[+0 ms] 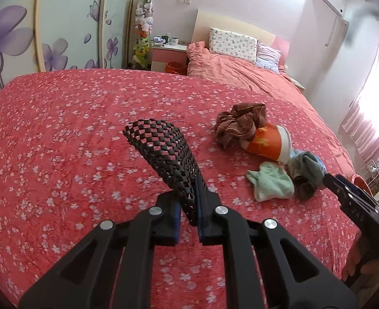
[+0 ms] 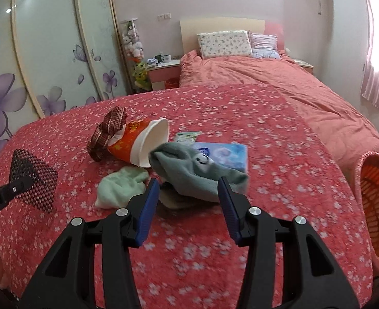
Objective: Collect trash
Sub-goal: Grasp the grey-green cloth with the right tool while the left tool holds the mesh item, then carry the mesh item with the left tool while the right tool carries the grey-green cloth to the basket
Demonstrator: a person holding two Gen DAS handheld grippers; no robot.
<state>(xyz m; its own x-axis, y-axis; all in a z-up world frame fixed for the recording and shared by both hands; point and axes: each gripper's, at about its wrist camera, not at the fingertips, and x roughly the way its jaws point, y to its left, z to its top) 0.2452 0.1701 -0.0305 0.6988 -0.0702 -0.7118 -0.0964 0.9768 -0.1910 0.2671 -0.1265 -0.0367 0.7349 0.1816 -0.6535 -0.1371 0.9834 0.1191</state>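
Bedroom: floral wardrobe doors (image 2: 47, 59), red bedspread (image 1: 60, 134), pink curtains (image 2: 377, 87), bright daylight.

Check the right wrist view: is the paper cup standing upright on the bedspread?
No. The paper cup lies on its side on the bedspread, its open mouth facing the grey sock.

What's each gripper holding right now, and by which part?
The left gripper is shut on one end of a black mesh piece. The right gripper is open around a grey-green sock, not gripping it.
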